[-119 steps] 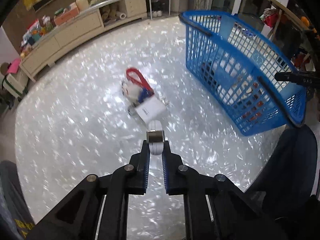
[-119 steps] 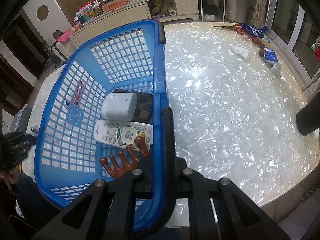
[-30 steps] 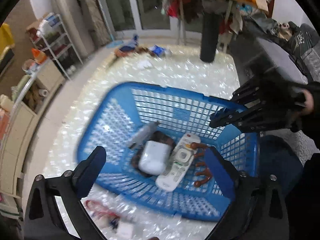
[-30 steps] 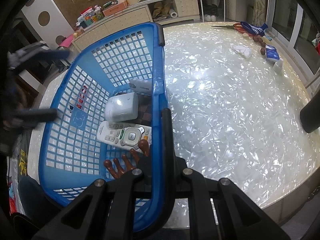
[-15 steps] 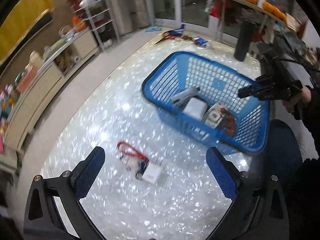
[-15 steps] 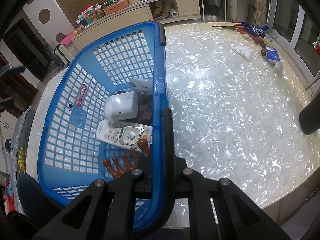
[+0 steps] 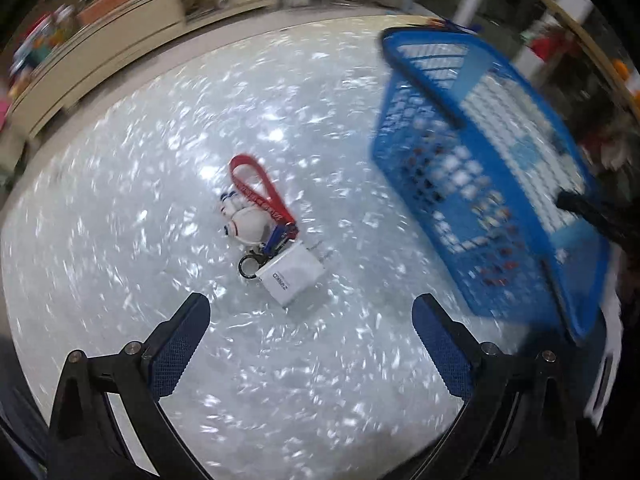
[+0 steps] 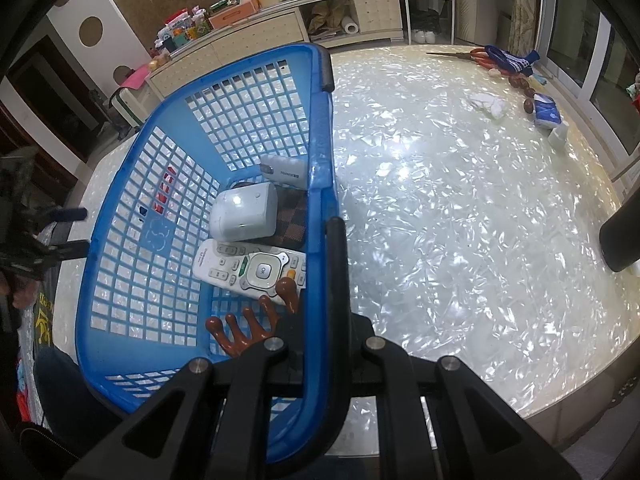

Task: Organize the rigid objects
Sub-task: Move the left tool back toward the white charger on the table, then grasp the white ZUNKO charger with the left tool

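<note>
Now, in the left wrist view, the left gripper [image 7: 306, 312] has swung away from above the blue basket [image 7: 472, 184] and hangs wide and empty over the bench [image 7: 120, 208], the white charger [image 7: 290, 276] lying just beyond its fingertips beside the red-strapped keychain [image 7: 256, 208], so I judge the charger goes next. In the right wrist view, the right gripper [image 8: 326, 344] stays clamped on the basket's near black handle [image 8: 338, 280]; inside, a silver stick [image 8: 284, 169] has joined the white case [image 8: 244, 217], remote [image 8: 250, 269] and brown claw clip [image 8: 256, 328].

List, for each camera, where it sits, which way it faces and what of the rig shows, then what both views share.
Left wrist: on the left gripper, tilted steeply down at the table, white charger and keychain; its open fingers show.
Right wrist: on the right gripper, looking down into the blue basket, shut on its rim.
Shared: basket and table.
</note>
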`<state>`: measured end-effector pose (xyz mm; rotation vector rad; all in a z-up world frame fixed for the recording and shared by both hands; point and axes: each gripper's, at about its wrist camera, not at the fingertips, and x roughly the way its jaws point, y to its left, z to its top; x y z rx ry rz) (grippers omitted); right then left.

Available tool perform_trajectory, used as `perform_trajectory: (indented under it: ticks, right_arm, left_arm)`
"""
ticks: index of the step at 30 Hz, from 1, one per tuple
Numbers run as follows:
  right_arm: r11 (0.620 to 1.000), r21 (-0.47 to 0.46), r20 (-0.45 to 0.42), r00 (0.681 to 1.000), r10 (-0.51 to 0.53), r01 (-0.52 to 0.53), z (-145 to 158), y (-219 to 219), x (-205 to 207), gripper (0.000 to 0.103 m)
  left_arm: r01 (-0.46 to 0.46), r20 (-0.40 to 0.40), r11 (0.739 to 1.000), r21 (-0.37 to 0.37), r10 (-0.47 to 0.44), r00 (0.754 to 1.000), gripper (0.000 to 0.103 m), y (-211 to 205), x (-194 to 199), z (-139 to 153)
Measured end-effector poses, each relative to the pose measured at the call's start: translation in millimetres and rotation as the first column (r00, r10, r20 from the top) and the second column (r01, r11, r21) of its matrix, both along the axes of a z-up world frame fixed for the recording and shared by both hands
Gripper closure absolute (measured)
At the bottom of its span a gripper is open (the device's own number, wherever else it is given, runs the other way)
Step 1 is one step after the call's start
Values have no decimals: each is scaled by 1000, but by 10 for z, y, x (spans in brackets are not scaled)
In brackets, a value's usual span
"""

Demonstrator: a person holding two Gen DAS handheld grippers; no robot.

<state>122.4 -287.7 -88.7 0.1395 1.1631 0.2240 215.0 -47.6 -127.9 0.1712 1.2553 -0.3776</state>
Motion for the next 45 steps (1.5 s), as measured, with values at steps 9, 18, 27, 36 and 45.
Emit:
perform_trajectory:
  ticks: [9, 18, 27, 36, 45]
  right_arm:
    - [1000, -1, 2, 1000, 8, -8, 1, 2, 13, 94]
    - [1000, 0, 5, 1000, 13, -13, 5, 21, 16, 94]
    - [1000, 6, 8, 1000, 12, -12, 7, 14, 13, 93]
    - [1000, 6, 10, 1000, 10, -10, 11, 19, 8, 93]
    - [1000, 6, 10, 1000, 4, -4, 14, 16, 5, 93]
  left_arm:
    - [-300, -2, 953, -37, 301, 954, 1, 93, 100, -386]
    - [-403, 14, 915, 0, 403, 915, 2, -49, 230, -558]
    - [-449, -44, 893, -2, 449, 893, 17, -75, 294, -743]
    - [-472, -21, 881, 25, 472, 881, 37, -57, 280, -716]
    - [-456, -42, 890, 1, 456, 889, 37, 26, 216, -686]
